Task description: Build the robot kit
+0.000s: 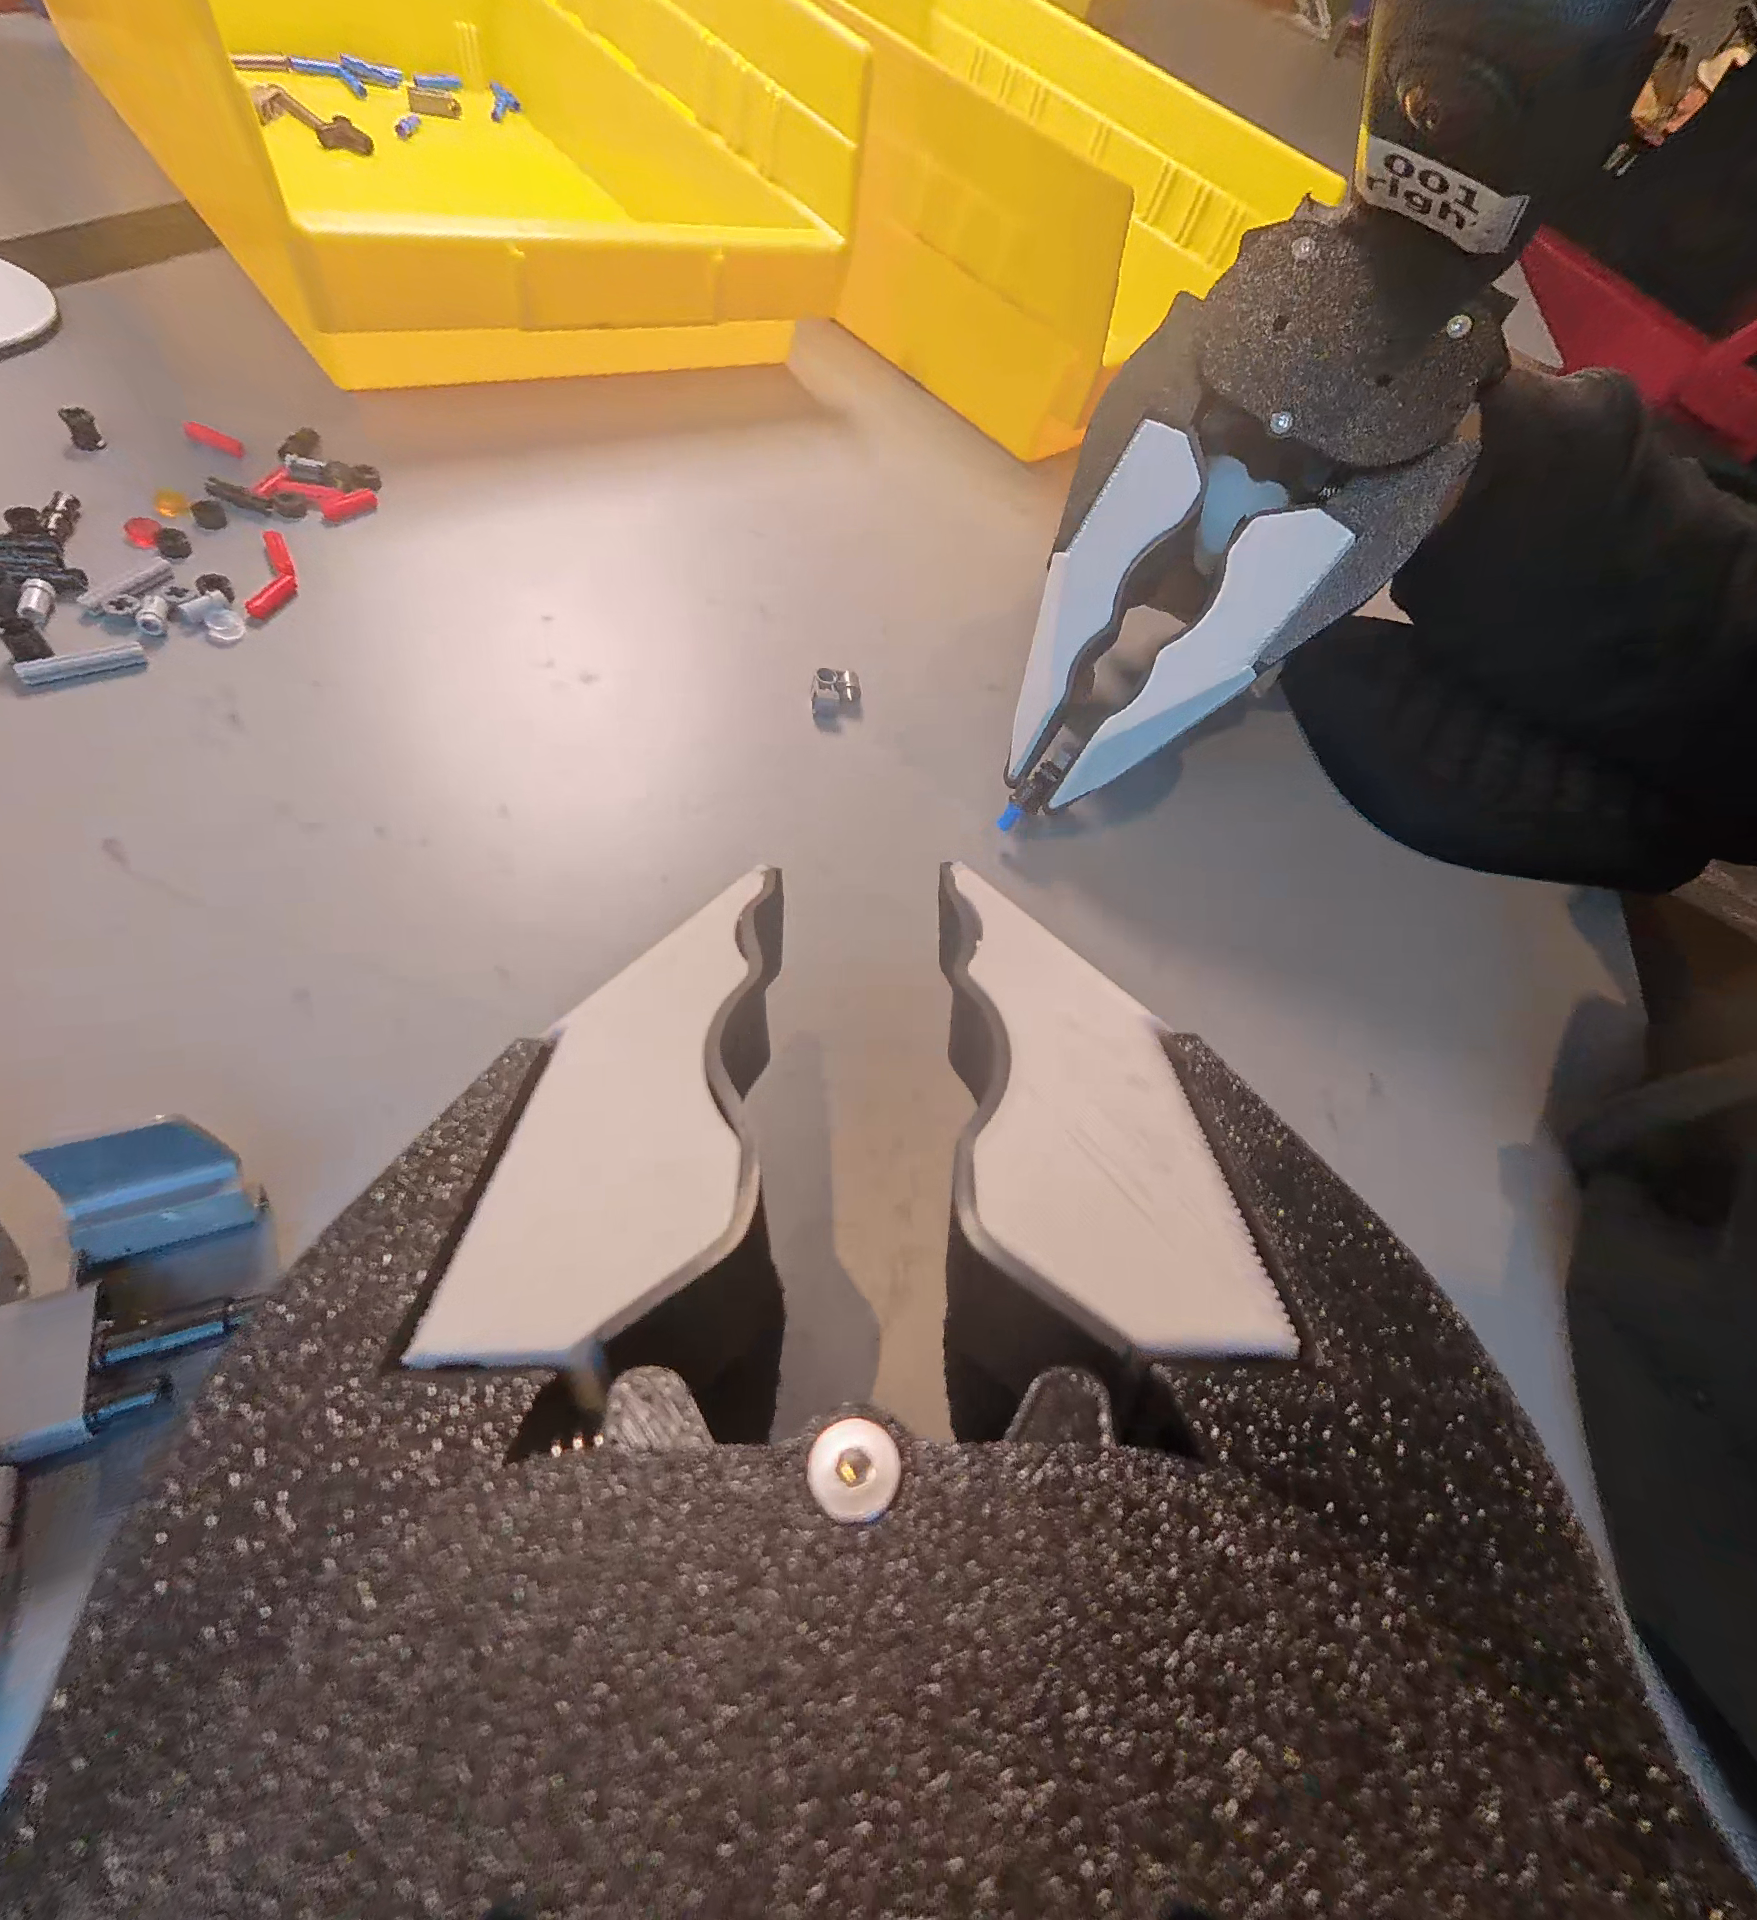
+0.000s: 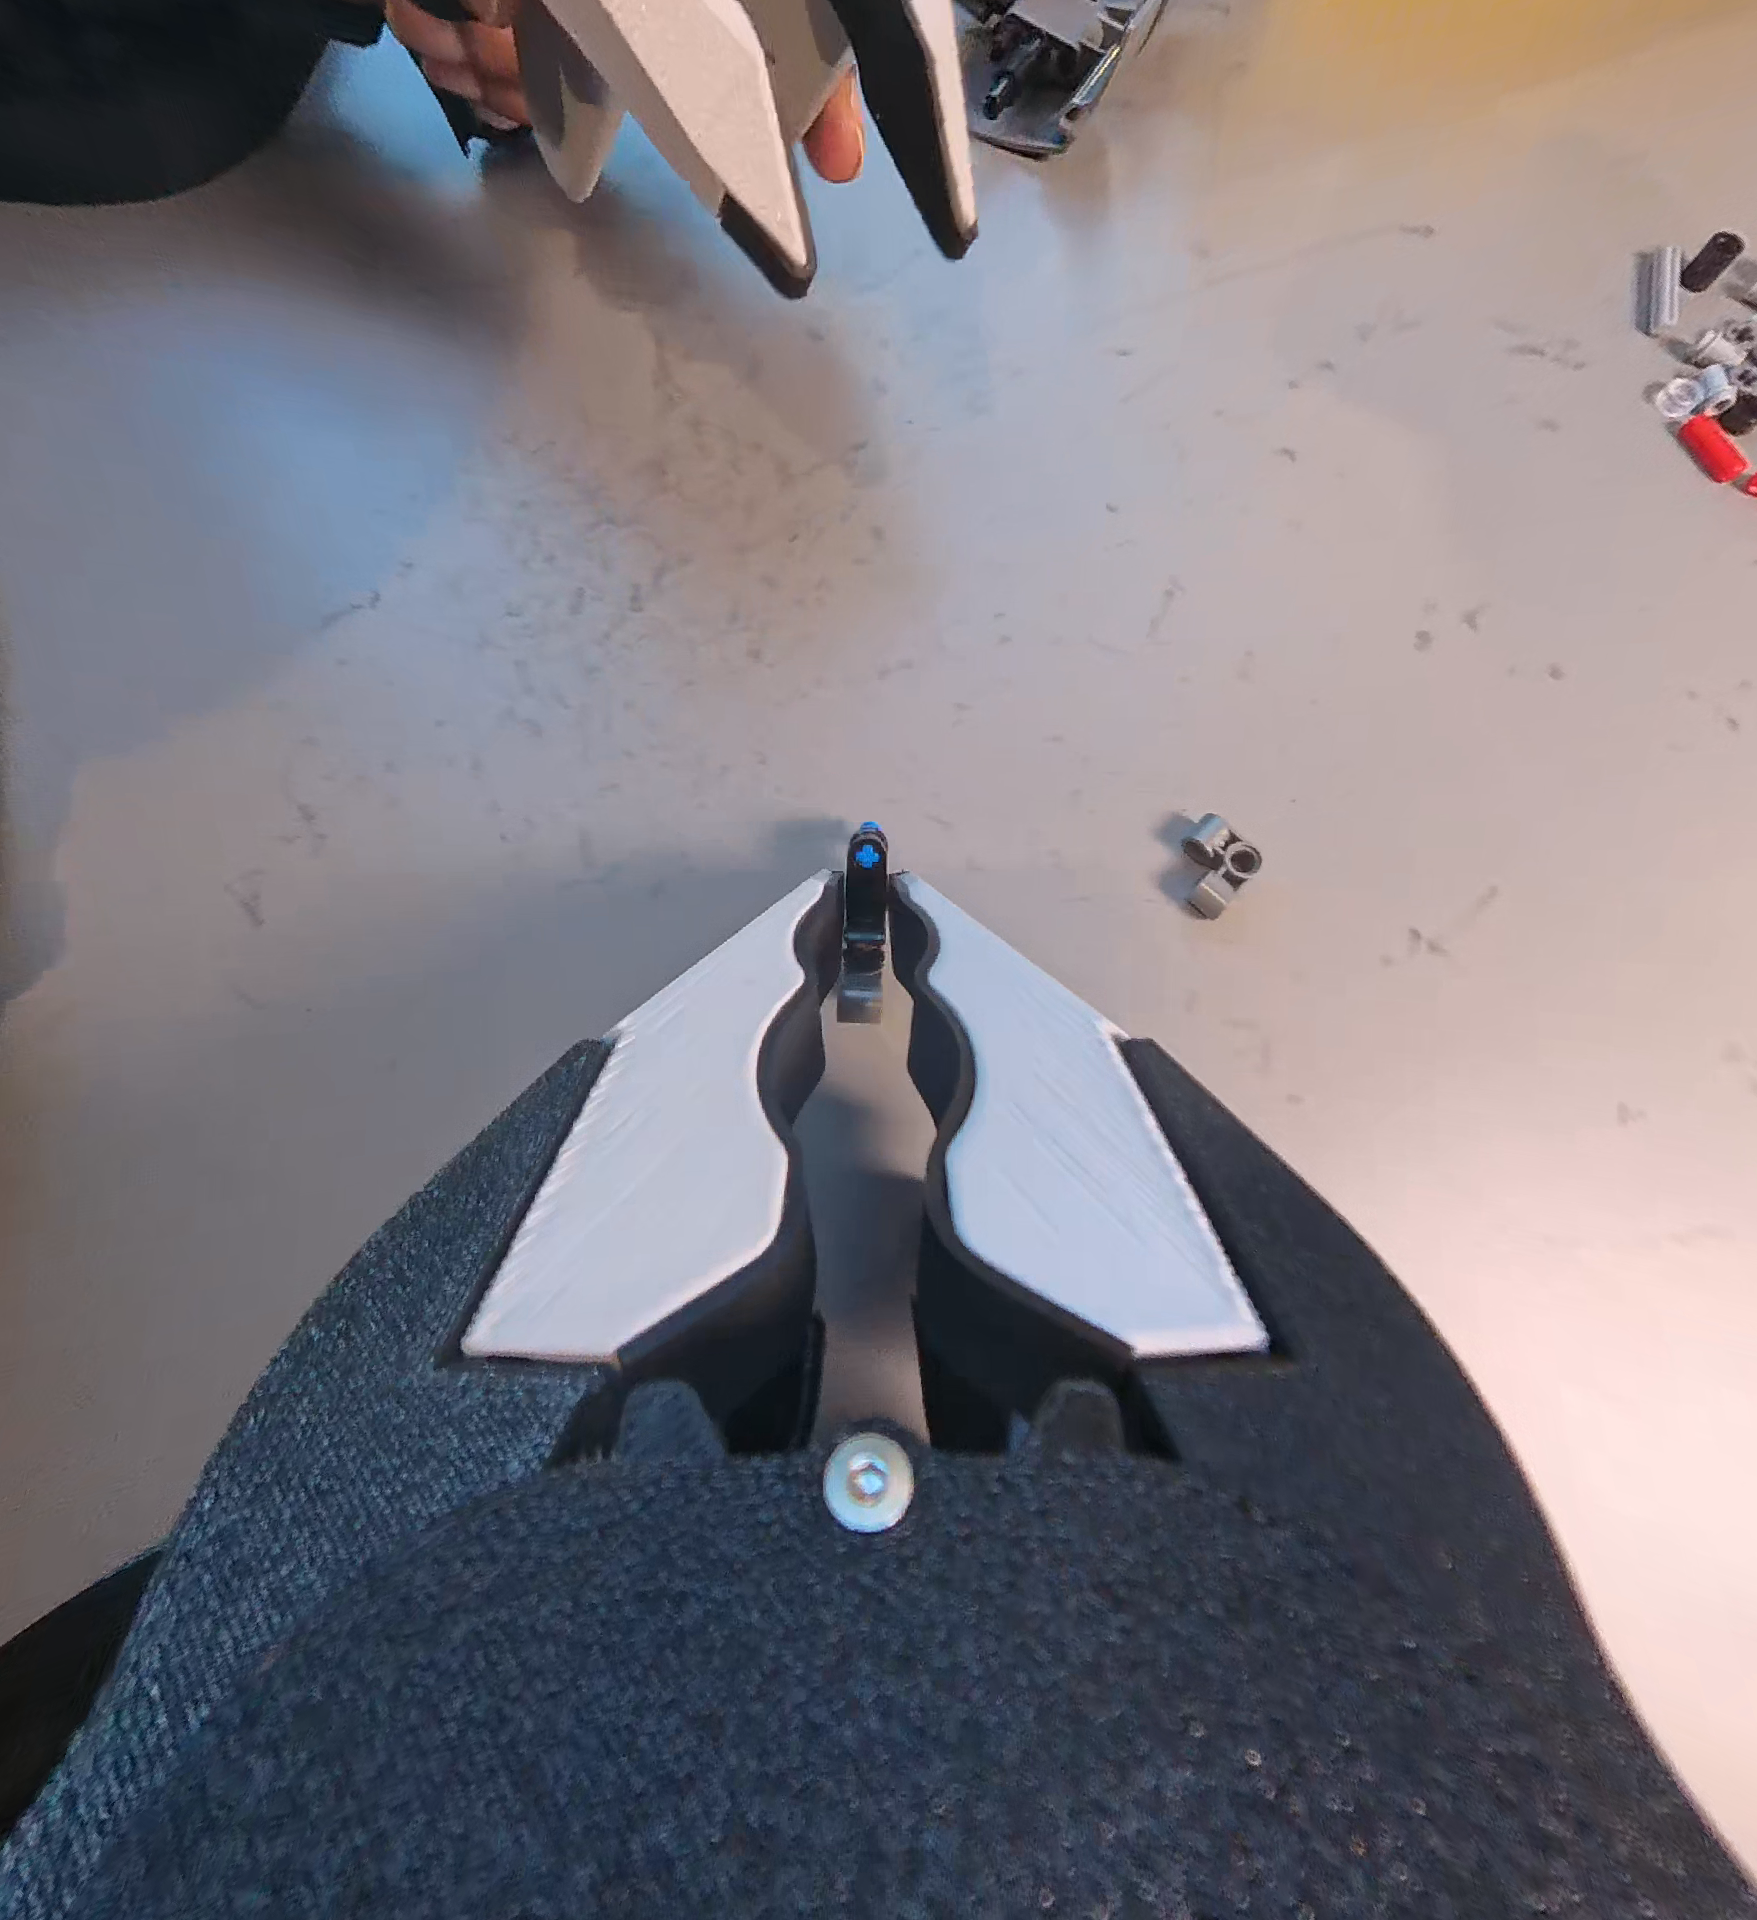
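Right gripper [image 2: 866, 883]: jaws drawn narrow, pinching a small black connector piece [image 2: 865, 899] with a blue pin through its tip. Below the black part a grey bit shows between the jaws; its shape is hard to make out. In the left wrist view the same gripper [image 1: 1032, 795] points down at the grey table [image 1: 541, 790], the blue pin end just at the surface; whether it touches cannot be told. A black-gloved hand [image 1: 1622, 644] holds it, cut off at the frame edge.

Left gripper [image 1: 858, 883]: jaws apart, nothing between them, above bare table. From the right wrist view it [image 2: 879, 265] hangs at the top of frame, body cut off, a bare fingertip showing behind it.

A small grey and black connector [image 1: 834, 692] lies alone on the table, between the two grippers and near the right one.

A scatter of red, black and grey pieces [image 1: 157, 545] lies well to the left. Behind it stands a yellow bin [image 1: 562, 260] holding blue and dark pieces, with a second yellow bin [image 1: 1009, 312] beside it, both cut off at the top. A red bin [image 1: 1684, 343] is mostly hidden by the right gripper.

Lower left corner: a blue-grey metal assembly [image 1: 115, 1195], blurred, identity unclear.
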The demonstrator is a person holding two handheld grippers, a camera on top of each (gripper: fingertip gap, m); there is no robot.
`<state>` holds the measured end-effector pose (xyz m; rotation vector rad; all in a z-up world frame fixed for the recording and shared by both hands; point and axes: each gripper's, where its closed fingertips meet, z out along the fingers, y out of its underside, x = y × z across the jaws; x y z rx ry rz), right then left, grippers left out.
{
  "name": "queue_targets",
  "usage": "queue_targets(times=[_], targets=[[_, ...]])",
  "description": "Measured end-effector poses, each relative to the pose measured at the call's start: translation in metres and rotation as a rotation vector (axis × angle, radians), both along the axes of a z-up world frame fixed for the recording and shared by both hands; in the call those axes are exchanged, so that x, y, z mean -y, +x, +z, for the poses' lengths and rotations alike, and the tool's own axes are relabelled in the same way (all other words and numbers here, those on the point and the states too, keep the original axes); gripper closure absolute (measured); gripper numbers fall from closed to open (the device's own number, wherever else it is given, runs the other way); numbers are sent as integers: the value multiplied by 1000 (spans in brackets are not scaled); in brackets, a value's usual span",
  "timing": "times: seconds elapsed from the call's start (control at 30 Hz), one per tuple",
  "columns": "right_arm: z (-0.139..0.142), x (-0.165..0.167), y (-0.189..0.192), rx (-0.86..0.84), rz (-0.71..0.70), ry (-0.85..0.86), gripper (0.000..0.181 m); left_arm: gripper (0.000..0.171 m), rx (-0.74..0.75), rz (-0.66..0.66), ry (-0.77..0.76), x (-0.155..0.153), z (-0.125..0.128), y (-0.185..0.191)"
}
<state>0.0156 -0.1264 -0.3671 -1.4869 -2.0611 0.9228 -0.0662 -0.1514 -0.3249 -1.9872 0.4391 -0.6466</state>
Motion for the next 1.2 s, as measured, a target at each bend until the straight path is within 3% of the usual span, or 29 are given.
queue_targets(times=[0.3, 0.57, 0.73, 0.83, 1.03, 1.2], targets=[[-1, 0, -1, 6, 2, 14, 173, 143, -128, -41, 13, -4, -10, 13], [-2, 1, 1, 4, 19, 55, 174, 145, -285, -213, -66, -73, -36, 57], [-1, -5, 8, 2, 17, 48, 174, 158, -410, -299, -80, -87, -48, 66], [0, -8, 10, -5, 8, 34, 174, 164, -439, -357, -76, -75, -47, 62], [0, 0, 12, 1, 53, 31, 174, 165, -396, -675, -110, 10, -40, 55], [1, 6, 9, -10, 74, 15, 174, 165, -450, -761, -92, 44, -45, 40]])
